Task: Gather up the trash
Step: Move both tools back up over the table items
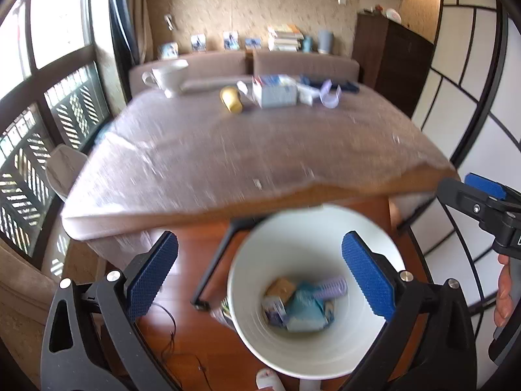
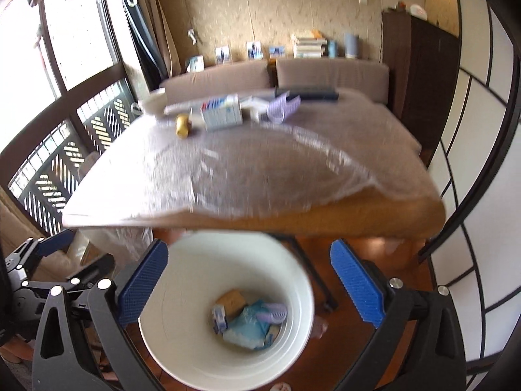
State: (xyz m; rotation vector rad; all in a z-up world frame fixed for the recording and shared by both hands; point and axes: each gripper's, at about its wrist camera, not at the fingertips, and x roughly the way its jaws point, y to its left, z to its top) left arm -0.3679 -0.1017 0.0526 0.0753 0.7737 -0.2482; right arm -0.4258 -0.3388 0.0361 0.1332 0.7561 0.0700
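A white trash bin [image 1: 247,280] [image 2: 182,277] stands on the wooden floor below the table's near edge. At its bottom lies trash: a blue bag [image 1: 304,306] [image 2: 247,324], a purple comb-like piece [image 1: 330,285] [image 2: 275,311], a tan piece [image 1: 280,288] [image 2: 231,299] and a small white-blue box [image 1: 273,311] [image 2: 218,319]. My left gripper [image 1: 260,275] hangs open above the bin with nothing between its blue pads [image 1: 368,280]. My right gripper [image 2: 249,285] is likewise open and empty over the bin. On the table's far end lie a yellow cup [image 1: 231,98] [image 2: 182,125], a white-blue carton [image 1: 275,93] [image 2: 223,114] and a purple plastic piece [image 1: 329,96] [image 2: 281,107].
The table [image 1: 228,156] [image 2: 260,163] has a clear plastic cover. A white mug [image 1: 167,76] stands at its far left. A sofa [image 1: 306,63] with books and photos behind it lines the far wall. A window grille is left, a paneled screen [image 1: 456,104] right. The other gripper [image 1: 482,208] and a hand show at right.
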